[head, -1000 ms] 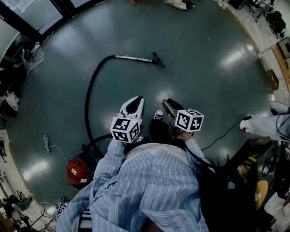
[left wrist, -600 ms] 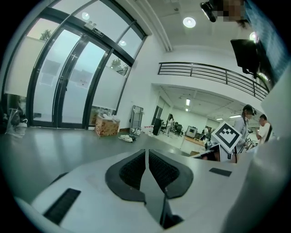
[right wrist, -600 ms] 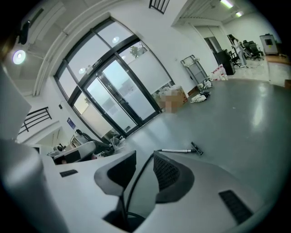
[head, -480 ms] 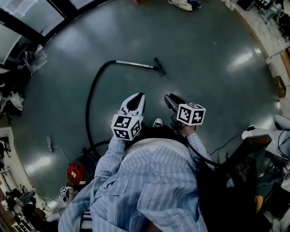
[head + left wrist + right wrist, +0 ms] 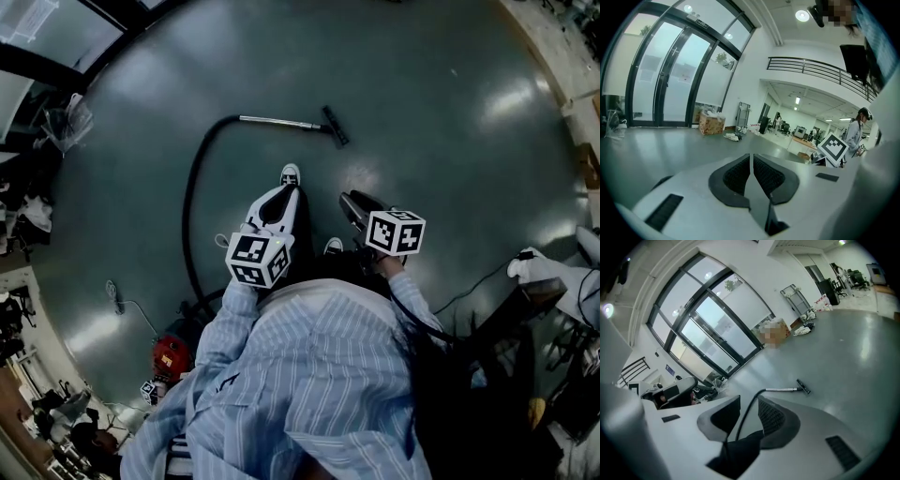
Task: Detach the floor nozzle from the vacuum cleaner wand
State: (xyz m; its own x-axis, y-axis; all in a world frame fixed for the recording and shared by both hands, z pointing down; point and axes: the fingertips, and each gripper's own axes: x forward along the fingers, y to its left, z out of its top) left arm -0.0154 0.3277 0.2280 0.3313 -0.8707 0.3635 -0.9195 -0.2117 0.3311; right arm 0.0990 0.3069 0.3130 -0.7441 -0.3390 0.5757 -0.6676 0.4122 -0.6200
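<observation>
A person in a blue-striped shirt (image 5: 309, 384) stands on a glossy grey-green floor (image 5: 422, 112). A red canister vacuum (image 5: 171, 356) sits at the person's left, and its black hose (image 5: 192, 197) curves ahead to a silver metal wand (image 5: 278, 122) lying flat. Well short of it, the left tongs (image 5: 750, 155) are pressed together on nothing and the right tongs (image 5: 749, 401) stand partly apart, empty. The small black floor nozzle (image 5: 336, 126) sits joined to the wand's right-hand end.

floor nozzle (image 5: 335, 126) joined to wand (image 5: 278, 121) | left gripper (image 5: 285, 193) and right gripper (image 5: 348, 200): both well apart from it
</observation>
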